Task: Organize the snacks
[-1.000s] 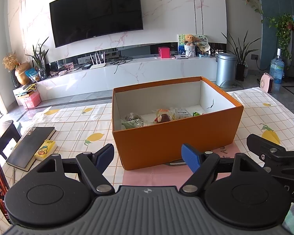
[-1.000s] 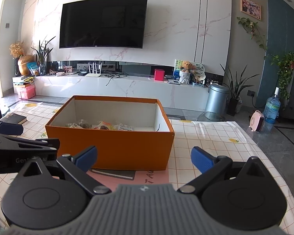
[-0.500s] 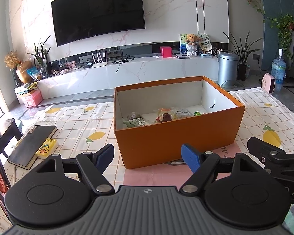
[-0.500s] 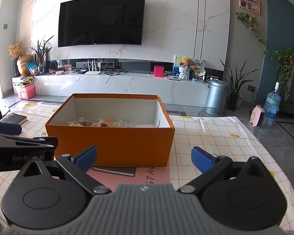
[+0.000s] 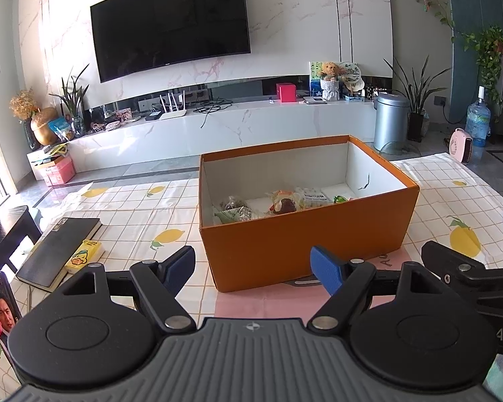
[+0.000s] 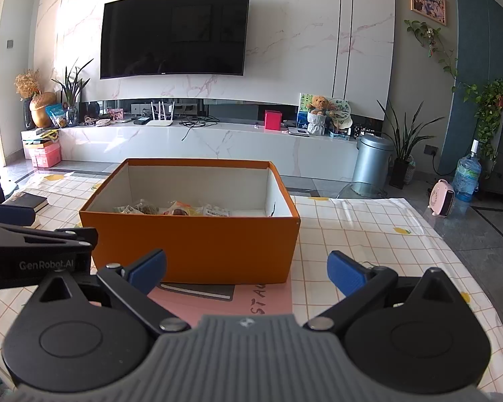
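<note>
An open orange box (image 5: 305, 244) stands on the table in front of both grippers; it also shows in the right wrist view (image 6: 194, 251). Several wrapped snacks (image 5: 281, 201) lie on its white floor, seen too in the right wrist view (image 6: 174, 208). My left gripper (image 5: 253, 266) is open and empty, held just short of the box's near wall. My right gripper (image 6: 246, 269) is open and empty, also just short of the box. Each gripper's body shows at the edge of the other's view.
A pink sheet (image 6: 224, 301) lies under the box on the lemon-print tablecloth (image 5: 144, 214). A black book (image 5: 60, 251) and a small yellow pack (image 5: 84, 259) lie at the left. A phone (image 5: 0, 305) stands at the left edge. The TV wall lies beyond.
Both grippers have risen and drifted slightly, so the box sits a little lower and farther in view. Both stay open and empty. The phone at the left shows more.
</note>
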`<state>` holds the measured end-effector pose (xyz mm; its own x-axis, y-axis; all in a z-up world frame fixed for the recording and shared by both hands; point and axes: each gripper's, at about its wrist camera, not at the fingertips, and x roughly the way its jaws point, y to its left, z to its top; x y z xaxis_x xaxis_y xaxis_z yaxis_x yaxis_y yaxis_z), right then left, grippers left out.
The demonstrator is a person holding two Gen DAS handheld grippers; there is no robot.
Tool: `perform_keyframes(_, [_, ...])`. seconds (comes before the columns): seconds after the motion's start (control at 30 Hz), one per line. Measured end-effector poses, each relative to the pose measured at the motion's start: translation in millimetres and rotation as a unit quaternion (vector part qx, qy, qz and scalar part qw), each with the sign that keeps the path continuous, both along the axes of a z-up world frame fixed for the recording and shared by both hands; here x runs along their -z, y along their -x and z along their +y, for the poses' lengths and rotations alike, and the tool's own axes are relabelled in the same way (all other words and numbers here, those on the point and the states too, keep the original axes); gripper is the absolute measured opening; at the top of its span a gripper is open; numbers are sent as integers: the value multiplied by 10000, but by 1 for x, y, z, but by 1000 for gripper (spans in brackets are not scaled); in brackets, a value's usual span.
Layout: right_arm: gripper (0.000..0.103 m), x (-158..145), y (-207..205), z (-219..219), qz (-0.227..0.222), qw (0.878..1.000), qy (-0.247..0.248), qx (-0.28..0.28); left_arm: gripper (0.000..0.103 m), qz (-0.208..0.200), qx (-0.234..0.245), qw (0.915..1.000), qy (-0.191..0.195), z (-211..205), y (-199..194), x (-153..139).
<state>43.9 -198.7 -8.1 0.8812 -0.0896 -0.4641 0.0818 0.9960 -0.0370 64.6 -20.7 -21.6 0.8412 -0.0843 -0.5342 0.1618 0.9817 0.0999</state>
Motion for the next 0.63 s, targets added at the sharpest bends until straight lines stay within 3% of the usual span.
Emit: perform_keyframes(0.63, [99,-3,3,-1,10,10000,-29,19,92,-67,-11,10000,-3,0,5,-10])
